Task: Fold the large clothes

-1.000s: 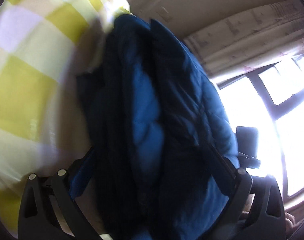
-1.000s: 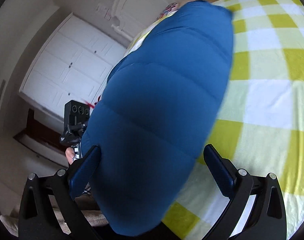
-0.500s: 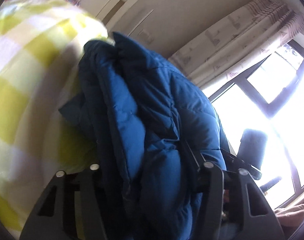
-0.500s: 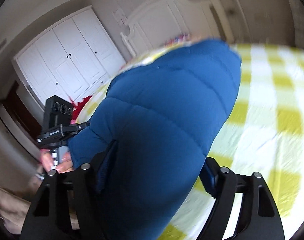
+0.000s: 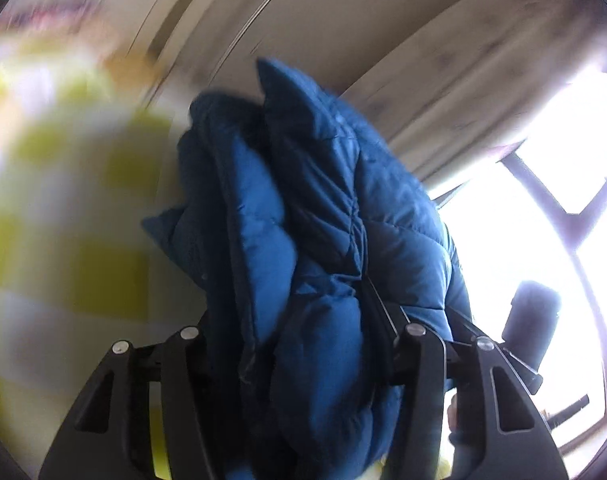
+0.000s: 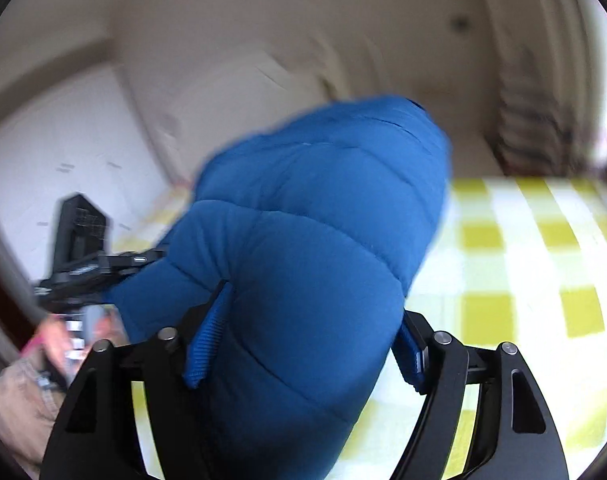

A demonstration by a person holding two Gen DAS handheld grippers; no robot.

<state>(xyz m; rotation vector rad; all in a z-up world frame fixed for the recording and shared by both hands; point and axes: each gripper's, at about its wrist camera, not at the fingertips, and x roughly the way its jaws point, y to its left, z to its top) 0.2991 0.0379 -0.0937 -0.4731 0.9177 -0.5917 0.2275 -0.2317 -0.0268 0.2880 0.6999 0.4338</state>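
Blue puffer jacket [image 5: 323, 240] bunched between both grippers' jaws, clamped.

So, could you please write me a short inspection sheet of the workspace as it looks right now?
Surface: bed with a yellow-and-white checked cover, blurred in both views.
Job's things: one blue puffer jacket, bunched in folds and lifted off the cover.
Clutter: nothing seen.
Grippers: left gripper shut on the jacket's bunched layers; right gripper shut on a padded part of the jacket. Each shows in the other's view beside the jacket.
Cables: nothing seen.
Surroundings: white wardrobe doors, patterned curtain, bright window, plain walls.
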